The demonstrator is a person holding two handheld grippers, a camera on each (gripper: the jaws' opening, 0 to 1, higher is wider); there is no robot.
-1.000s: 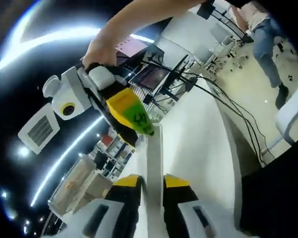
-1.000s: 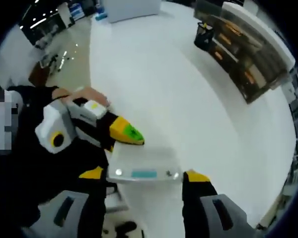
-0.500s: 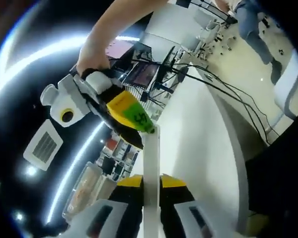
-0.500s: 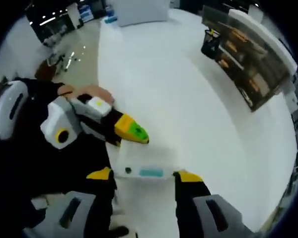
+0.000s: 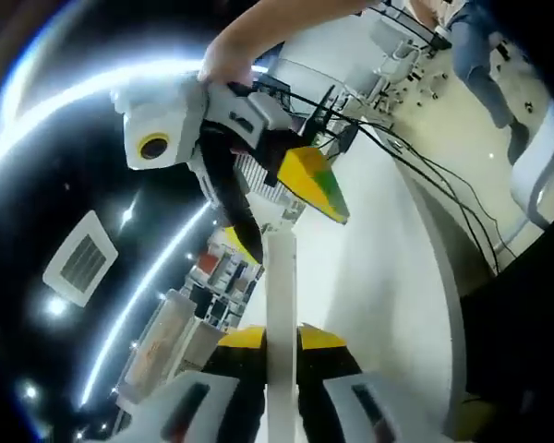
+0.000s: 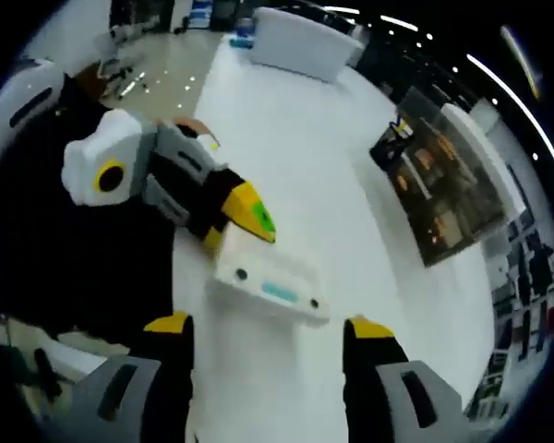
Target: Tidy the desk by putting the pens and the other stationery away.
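Your left claw (image 5: pixel 279 337) is clenched on the white case (image 6: pixel 268 281). In the left gripper view the case rises edge-on as a thin strip between its shut jaws, held up in the air above the tabletop (image 6: pixel 351 185). Your right claw (image 6: pixel 270 328) is released, with its jaws spread wide. In the right gripper view the case sits just ahead of its tips and between their lines, but I cannot tell whether either jaw touches it. The main risk is the narrow hold. The left claw pinches the case at one end only, so a push from the right claw on the far end could lever it round in the grip or pull it free, and it would drop to the tabletop. If you close the right claw while it is off-centre, one jaw will meet the case first and shove it sideways. The two claws are also close together, and their yellow tips could knock against each other as you bring them in. The case may also have a lid, and squeezing across it could pop it open, though I cannot make out a seam. By count, there is one white case, two claws, one dark shelf unit (image 6: pixel 434 194) along the tabletop's far side and one white box (image 6: pixel 305 41) at its far end. I cannot tell any pens apart at this size.
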